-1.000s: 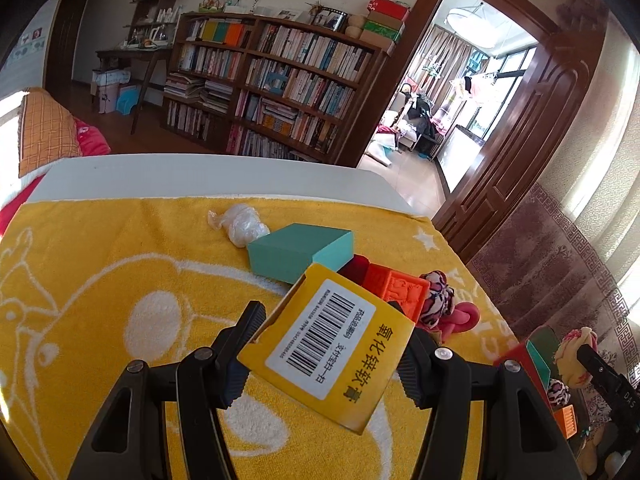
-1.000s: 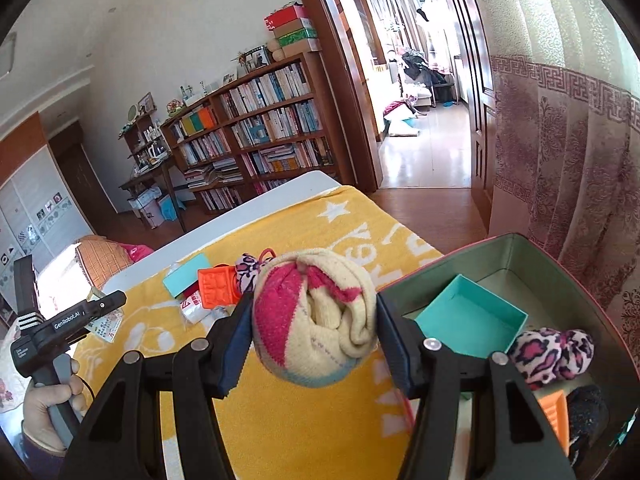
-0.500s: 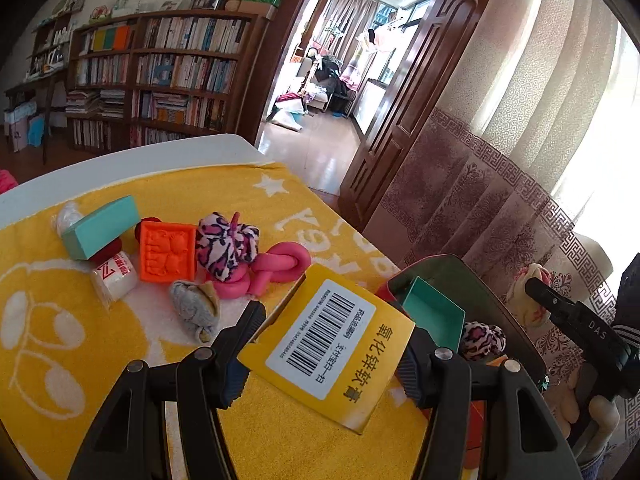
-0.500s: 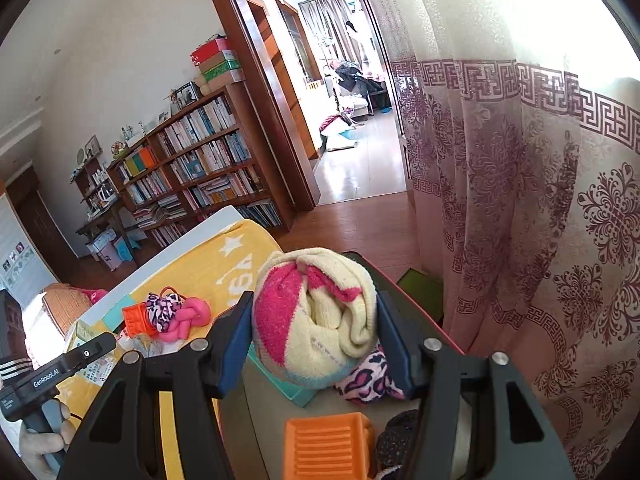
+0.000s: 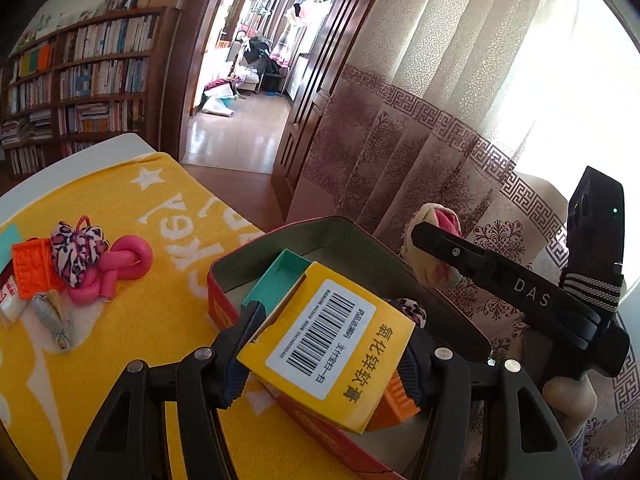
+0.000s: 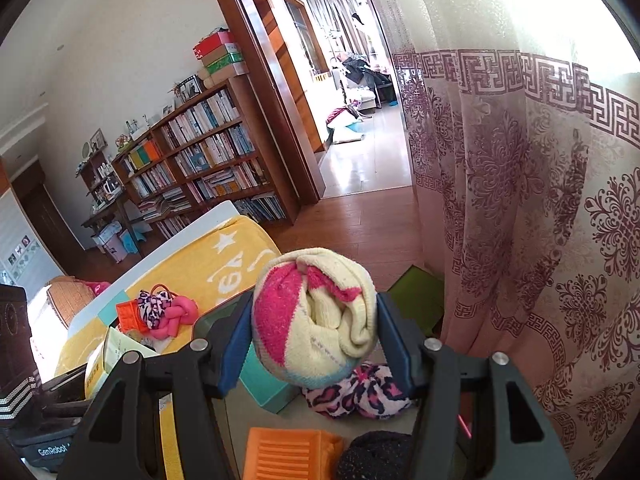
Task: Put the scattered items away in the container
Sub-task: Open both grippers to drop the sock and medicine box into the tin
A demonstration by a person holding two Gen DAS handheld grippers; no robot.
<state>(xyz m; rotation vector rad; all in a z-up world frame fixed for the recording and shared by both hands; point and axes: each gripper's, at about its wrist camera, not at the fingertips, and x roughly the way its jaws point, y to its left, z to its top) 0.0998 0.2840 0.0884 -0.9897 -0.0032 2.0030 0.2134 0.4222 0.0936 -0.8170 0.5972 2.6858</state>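
Observation:
My left gripper is shut on a yellow barcode box and holds it above the near part of the red tin container. My right gripper is shut on a rolled pink and cream sock above the tin; it also shows in the left wrist view. In the tin lie a teal box, a leopard scrunchie, an orange block and a dark ball. On the yellow towel lie a pink knot, a leopard bow, an orange tray and a grey bundle.
A patterned curtain hangs right behind the tin. The table's far edge drops to a wooden floor, with a bookshelf and a doorway beyond. A green object lies on the floor by the curtain.
Both grippers swung right from the towel to over the tin, each keeping its item. The left gripper with the yellow box now hangs over the tin's near part.

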